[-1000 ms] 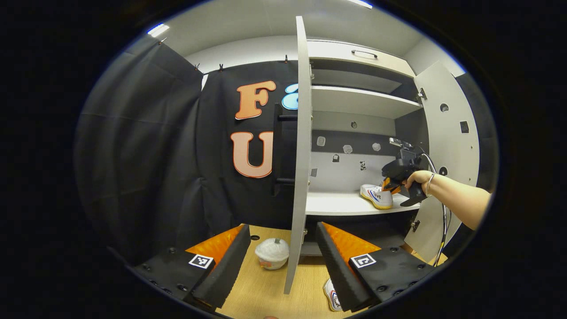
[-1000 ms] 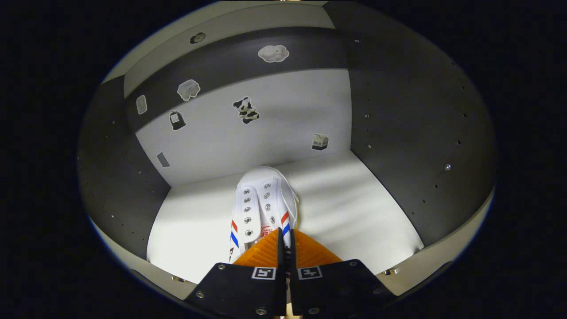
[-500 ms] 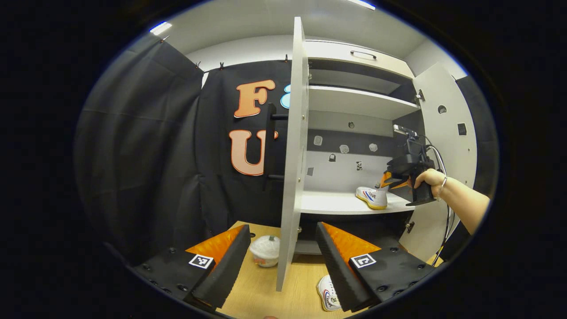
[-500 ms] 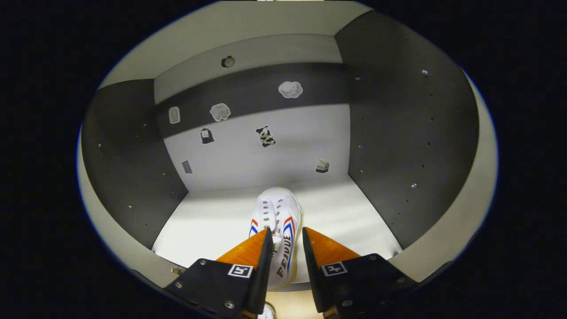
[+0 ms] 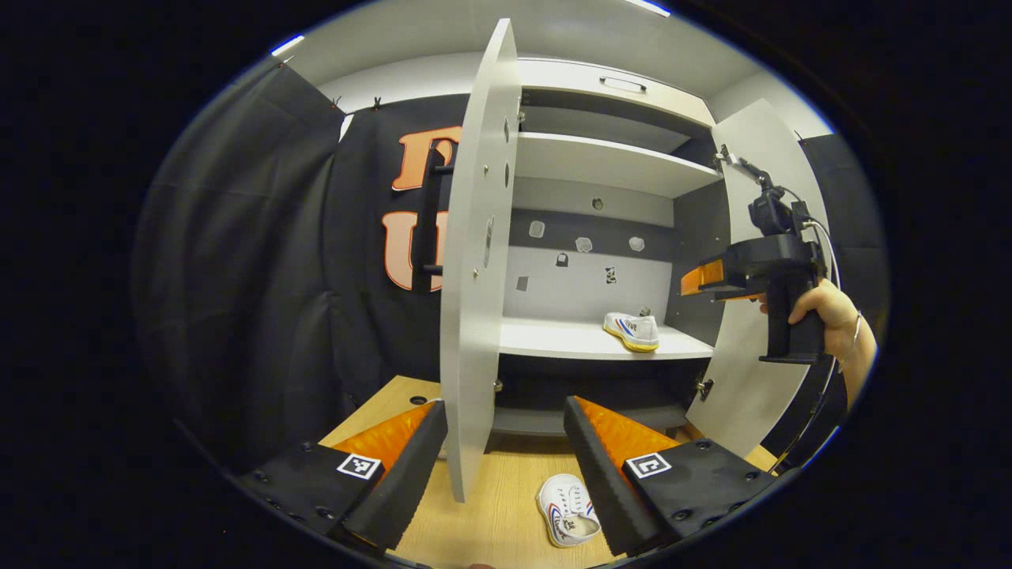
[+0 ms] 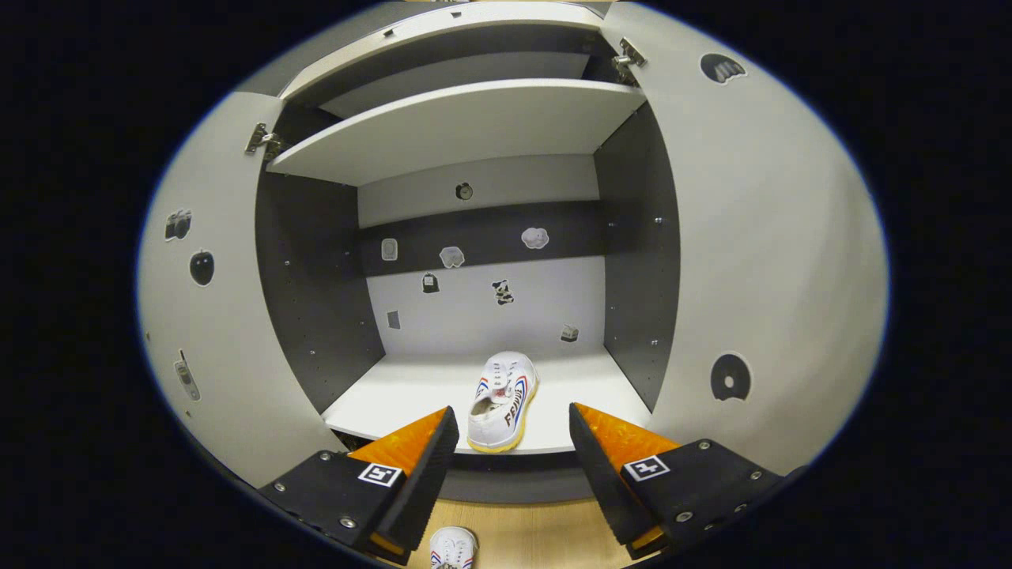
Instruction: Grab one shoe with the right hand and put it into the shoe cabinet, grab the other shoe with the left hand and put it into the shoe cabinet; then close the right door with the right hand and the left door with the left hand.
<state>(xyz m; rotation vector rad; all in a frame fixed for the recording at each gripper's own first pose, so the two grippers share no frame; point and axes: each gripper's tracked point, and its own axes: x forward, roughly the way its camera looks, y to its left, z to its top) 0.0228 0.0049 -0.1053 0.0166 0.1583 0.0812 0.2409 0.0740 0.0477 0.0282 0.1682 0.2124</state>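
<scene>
left gripper view: rides low over the wooden floor [image 5: 490, 514], set back from the shoe cabinet [image 5: 601, 166], looking up and forward past the edge of the left door [image 5: 474, 261] into the open interior.
right gripper view: sits nearer, straight before the opening, between both open doors, level with the lower shelf [image 6: 411, 395].
shared: both views take in that shelf, the shoe on the shelf [image 6: 500, 399], the stickered back wall [image 6: 482, 300], and the shoe on the floor [image 5: 565, 510].

White shelf [image 6: 411, 391] bearing one shoe [image 6: 500, 399], wooden floor [image 5: 498, 514] bearing second shoe [image 5: 566, 510]
</scene>
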